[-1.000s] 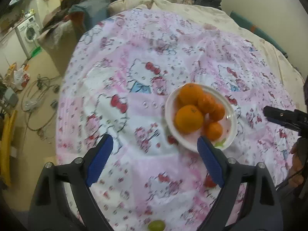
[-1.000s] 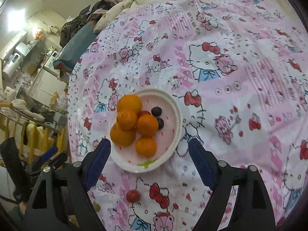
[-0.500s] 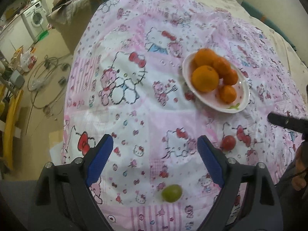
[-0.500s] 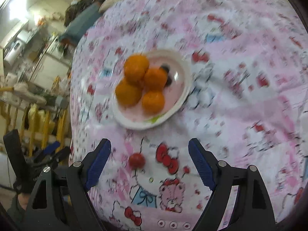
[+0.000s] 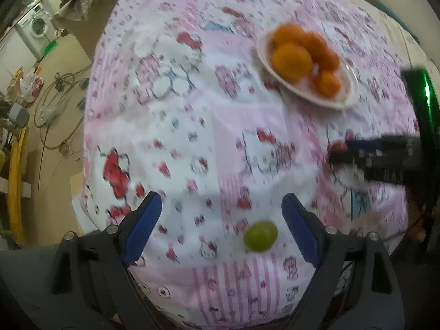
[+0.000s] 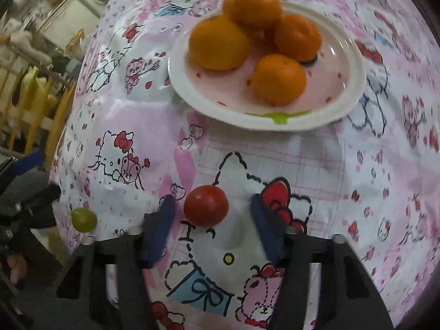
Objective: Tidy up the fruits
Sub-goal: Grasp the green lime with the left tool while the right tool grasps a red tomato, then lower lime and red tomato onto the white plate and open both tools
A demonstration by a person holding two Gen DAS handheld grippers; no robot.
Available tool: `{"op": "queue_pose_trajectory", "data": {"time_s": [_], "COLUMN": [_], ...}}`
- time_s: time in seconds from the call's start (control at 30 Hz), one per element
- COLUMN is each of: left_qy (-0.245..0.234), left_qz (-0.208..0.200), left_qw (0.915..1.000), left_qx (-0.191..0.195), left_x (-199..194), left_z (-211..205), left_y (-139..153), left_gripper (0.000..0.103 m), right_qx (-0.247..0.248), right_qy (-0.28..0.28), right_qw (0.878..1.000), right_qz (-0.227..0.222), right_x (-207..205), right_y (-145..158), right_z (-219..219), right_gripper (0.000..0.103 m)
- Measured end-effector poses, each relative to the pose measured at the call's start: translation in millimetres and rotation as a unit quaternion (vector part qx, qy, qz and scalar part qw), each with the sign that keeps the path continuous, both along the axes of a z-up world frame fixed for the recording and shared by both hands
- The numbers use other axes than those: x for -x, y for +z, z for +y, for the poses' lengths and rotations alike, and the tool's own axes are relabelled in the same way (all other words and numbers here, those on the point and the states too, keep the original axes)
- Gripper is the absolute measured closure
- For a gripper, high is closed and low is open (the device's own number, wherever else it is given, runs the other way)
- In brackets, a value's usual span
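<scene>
Right gripper point(image 6: 210, 211): jaws narrowed around red tomato point(image 6: 206, 205), not yet clamped, just short of the plate point(image 6: 349, 82), for transfer. Left gripper point(image 5: 221, 220): jaws wide, green grape point(image 5: 260, 235) between them, farther from plate.

Open quilt point(image 6: 316, 165) between plate point(image 6: 354, 104) and red tomato point(image 6: 206, 205).

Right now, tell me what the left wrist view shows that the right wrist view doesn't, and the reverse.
Only the left wrist view shows the washing machine and floor cables. Only the right wrist view shows a dark berry on the plate and the yellow rack. Both show the oranges, the red tomato between the open right gripper fingers, the green fruit between the open left gripper fingers, and the pink sheet.
</scene>
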State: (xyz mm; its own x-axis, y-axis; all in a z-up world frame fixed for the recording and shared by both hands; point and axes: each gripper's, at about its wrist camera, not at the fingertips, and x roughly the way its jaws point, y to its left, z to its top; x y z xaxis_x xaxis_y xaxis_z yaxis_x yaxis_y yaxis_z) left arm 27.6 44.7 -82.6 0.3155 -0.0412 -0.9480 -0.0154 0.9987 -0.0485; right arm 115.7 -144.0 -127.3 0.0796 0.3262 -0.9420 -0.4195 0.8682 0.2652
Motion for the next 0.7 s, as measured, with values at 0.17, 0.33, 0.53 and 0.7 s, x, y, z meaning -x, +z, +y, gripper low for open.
{"op": "queue_pose_trajectory", "data": {"time_s": [0.17, 0.33, 0.53, 0.7], "left_qy": [-0.032, -0.055, -0.054, -0.056], "left_qz": [0.007, 0.029, 0.047, 0.044], "left_qw": [0.9995, 0.9981, 0.9974, 0.9974], "left_qx": [-0.001, 0.001, 0.006, 0.015], "left_x": [18, 22, 18, 15], "left_z": [-18, -30, -30, -31], "left_y": [-6, -17, -30, -28], "left_gripper": [0.016, 0.036, 0.056, 0.071], "right_qx": [-0.014, -0.047, -0.069, -0.079], "right_qy": [0.006, -0.025, -0.055, -0.06], "right_qw": [1.0, 0.998, 0.996, 0.995], "right_qz": [-0.017, -0.028, -0.032, -0.032], "right_x": [1, -3, -11, -14], "right_y": [9, 27, 36, 39], "right_z": [-1, -17, -32, -36], "right_gripper": [0.069, 0.069, 0.069, 0.069]}}
